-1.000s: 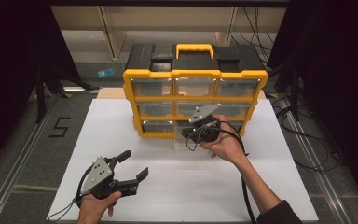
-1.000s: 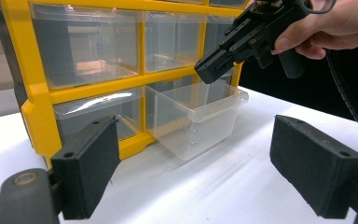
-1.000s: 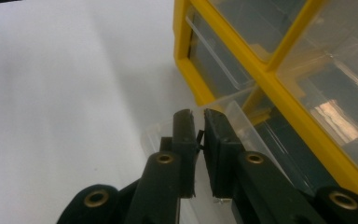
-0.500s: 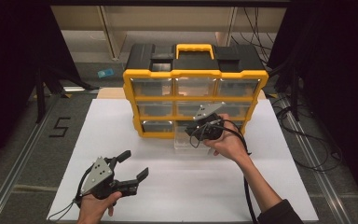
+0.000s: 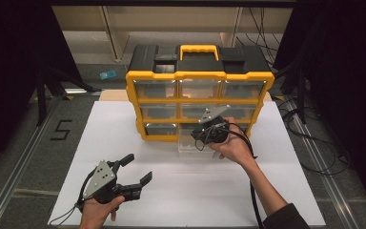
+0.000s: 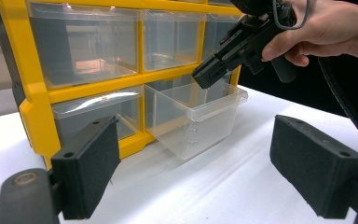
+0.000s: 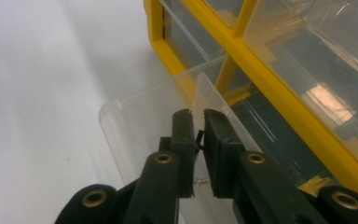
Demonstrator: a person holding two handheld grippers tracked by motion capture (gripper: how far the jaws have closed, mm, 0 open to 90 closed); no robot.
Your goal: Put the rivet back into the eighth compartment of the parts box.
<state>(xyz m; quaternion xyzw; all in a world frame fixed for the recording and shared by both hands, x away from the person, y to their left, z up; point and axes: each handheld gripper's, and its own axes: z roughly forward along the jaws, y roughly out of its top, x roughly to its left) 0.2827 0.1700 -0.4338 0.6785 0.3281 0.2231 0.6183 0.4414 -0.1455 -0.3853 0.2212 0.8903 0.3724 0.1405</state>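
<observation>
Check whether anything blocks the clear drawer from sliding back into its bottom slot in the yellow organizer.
Nothing visible does. The clear drawer, half pulled out of the yellow organizer, still sits in its bottom slot, and the right tool is clamped on its side wall. The left tool waits open, well off to the side.

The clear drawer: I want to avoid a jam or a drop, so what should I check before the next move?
1. Grip: right gripper is shut on a side wall of the drawer, near its rim. Ok.
2. Drawer travel: pulled well out of the bottom middle slot of the organizer, its base near the table. Ok.
3. Contents: the drawer looks empty. Ok.
4. Left gripper: open, low over the table, apart from the drawer. Ok.
5. Cable of the right gripper: hangs by the hand, off the drawer. Ok.
6. Whether the drawer's back end has left the slot: cannot tell.
</observation>
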